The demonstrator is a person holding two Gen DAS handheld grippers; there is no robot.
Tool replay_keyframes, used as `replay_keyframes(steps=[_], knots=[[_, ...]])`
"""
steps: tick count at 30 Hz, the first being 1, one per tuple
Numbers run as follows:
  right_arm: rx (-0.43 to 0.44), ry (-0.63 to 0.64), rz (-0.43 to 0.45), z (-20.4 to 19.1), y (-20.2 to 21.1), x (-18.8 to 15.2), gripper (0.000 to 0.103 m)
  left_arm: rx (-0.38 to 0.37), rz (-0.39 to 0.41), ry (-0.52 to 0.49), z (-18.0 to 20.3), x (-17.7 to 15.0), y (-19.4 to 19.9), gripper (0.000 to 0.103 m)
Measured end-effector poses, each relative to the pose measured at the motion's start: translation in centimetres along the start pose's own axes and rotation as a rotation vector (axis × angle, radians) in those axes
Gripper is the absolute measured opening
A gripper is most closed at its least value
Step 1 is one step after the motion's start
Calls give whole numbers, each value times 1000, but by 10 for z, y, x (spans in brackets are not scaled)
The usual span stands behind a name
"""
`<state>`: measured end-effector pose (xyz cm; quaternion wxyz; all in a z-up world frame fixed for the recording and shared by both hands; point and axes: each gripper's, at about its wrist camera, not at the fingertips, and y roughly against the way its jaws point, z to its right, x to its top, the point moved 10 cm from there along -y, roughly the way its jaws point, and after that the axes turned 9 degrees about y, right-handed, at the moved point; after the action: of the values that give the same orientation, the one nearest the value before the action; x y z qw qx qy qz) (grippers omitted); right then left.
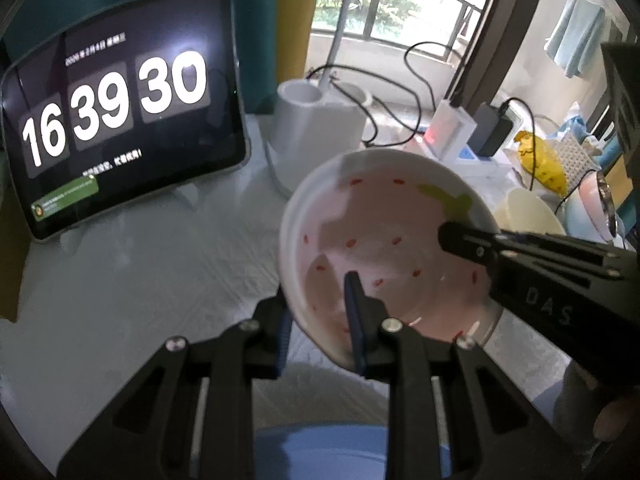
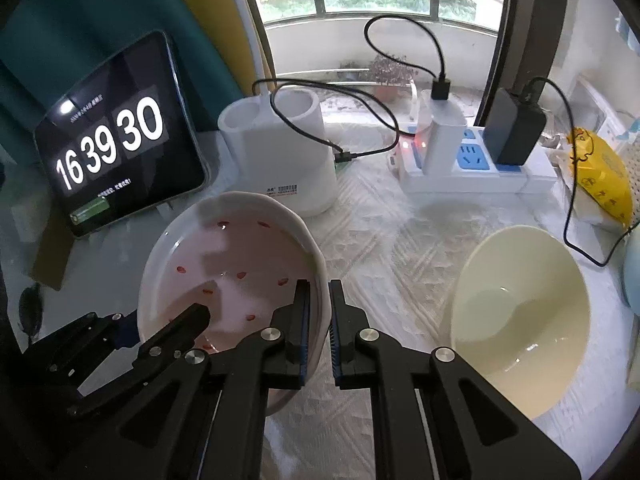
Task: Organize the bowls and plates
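A pink bowl point(image 1: 380, 240) with red seed marks and a green leaf print is held tilted between both grippers. My left gripper point(image 1: 318, 300) is shut on its near rim, one pad inside and one outside. My right gripper point(image 2: 319, 286) is shut on the bowl's point(image 2: 240, 256) right rim in the same way. In the right wrist view the left gripper point(image 2: 160, 322) clamps the bowl's lower left edge. A cream bowl point(image 2: 520, 320) stands upright on the tablecloth to the right. Below the left gripper a blue dish point(image 1: 320, 452) shows partly.
A tablet point(image 2: 116, 148) showing a clock leans at the back left. Behind the bowl are a white holder point(image 2: 280, 152), a power strip point(image 2: 480, 164) with chargers and trailing black cables, and a yellow bag point(image 2: 600, 176). A pale blue bowl point(image 2: 633, 272) sits at the right edge.
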<state>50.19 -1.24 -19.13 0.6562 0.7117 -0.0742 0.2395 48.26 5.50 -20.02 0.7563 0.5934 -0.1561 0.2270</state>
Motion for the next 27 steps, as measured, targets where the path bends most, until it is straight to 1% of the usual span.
replay_keyframes(steps=[4, 12, 17, 27], knots=[[3, -2, 20, -1, 14, -1, 9, 4, 22, -5, 4, -1, 15, 25], [11, -8, 49, -3, 41, -9, 9, 2, 42, -15, 14, -9, 41, 25], [14, -3, 64, -6, 57, -13, 9, -6, 53, -6, 18, -12, 54, 25], [15, -2, 97, -7, 89, -24, 9, -15, 79, -21, 32, -21, 80, 25]])
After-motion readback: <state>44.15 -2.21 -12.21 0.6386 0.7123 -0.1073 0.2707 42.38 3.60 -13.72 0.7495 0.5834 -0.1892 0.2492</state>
